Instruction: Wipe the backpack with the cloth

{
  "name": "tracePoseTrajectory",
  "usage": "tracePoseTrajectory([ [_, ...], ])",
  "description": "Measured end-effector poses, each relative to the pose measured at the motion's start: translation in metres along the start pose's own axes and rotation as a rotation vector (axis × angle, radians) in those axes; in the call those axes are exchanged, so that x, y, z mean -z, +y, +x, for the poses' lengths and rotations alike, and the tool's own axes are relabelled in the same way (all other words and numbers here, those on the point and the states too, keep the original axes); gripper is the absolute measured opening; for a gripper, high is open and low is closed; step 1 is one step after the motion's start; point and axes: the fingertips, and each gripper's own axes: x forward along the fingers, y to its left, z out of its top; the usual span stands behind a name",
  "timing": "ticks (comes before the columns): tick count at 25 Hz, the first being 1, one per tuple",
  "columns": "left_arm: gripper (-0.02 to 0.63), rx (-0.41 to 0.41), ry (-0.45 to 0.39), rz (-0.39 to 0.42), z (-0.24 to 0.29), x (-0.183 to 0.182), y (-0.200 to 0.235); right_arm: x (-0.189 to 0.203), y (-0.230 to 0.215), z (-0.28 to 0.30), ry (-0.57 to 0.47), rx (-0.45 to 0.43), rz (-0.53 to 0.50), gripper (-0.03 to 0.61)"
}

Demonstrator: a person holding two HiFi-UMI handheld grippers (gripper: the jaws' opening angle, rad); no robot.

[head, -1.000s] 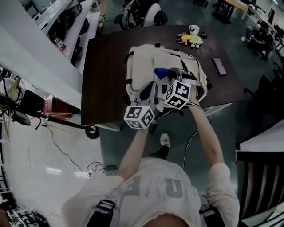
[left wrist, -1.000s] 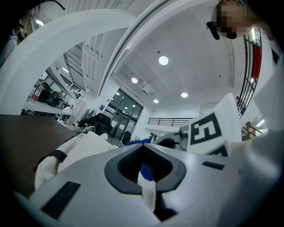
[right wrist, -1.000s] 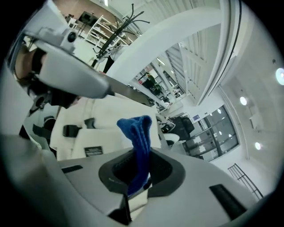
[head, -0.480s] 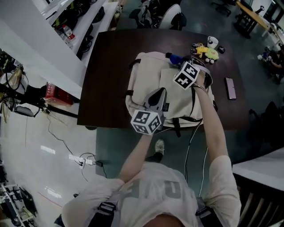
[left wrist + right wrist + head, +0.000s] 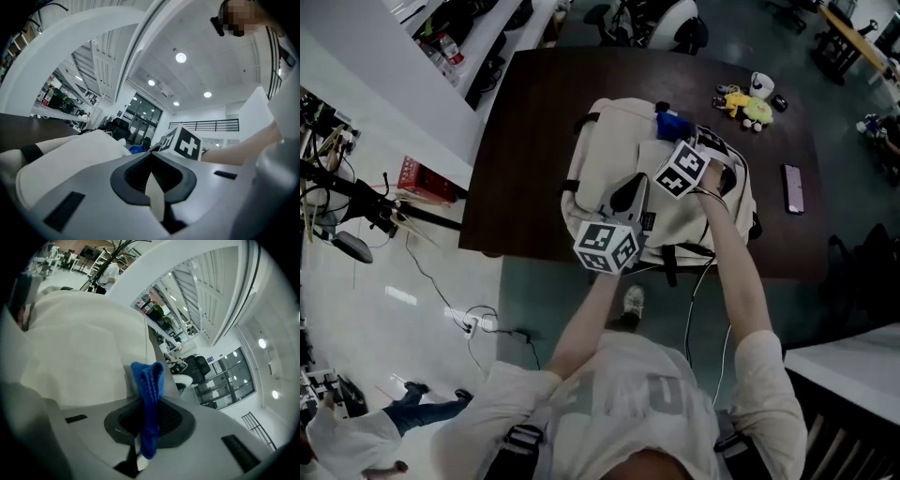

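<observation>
While the right tongs clamp a folded blue cloth, the left tongs are closed tight.
The cloth touches the far end of the cream fabric backpack, which lies flat on the dark brown bench; the left tongs sit over its near half, a pale sliver between their jaws.

The person is wearing a pale grey short-sleeved T-shirt with large lighter lettering, dark buckled straps over both shoulders, and a light shoe. The left gripper and right gripper are showing smooth grey shells, black ribbed pads and white cubes bearing black square markers
</observation>
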Motion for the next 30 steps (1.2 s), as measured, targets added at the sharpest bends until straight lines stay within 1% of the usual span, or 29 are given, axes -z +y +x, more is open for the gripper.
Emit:
tracePoseTrajectory([
  [3,0.005,-0.005,-0.006,-0.003,-0.001,-0.001,-0.001,0.003,0.014,-0.016,-0.004,0.046,-0.016,0.041],
  [6,0.005,-0.008,-0.025,-0.013,-0.004,-0.004,-0.001,0.004,0.032,-0.028,-0.001,0.056,-0.062,0.041],
  [11,0.005,0.002,-0.047,0.014,-0.018,-0.011,-0.008,0.008,0.059,-0.052,-0.015,-0.013,-0.061,0.041],
  [15,0.005,0.016,-0.058,0.027,-0.041,-0.020,-0.019,0.011,0.081,-0.078,-0.015,-0.035,-0.074,0.041],
  [18,0.005,0.026,-0.061,0.032,-0.069,-0.025,-0.023,0.011,0.108,-0.101,-0.001,-0.044,-0.055,0.041],
  [21,0.005,0.031,-0.066,0.025,-0.095,-0.026,-0.028,0.015,0.141,-0.123,0.019,-0.055,-0.059,0.041],
  [26,0.005,0.043,-0.047,0.025,-0.134,-0.017,-0.036,0.022,0.196,-0.152,0.051,-0.084,-0.076,0.041],
  [30,0.005,0.035,-0.044,0.023,-0.155,-0.012,-0.037,0.020,0.223,-0.167,0.061,-0.097,-0.093,0.041],
])
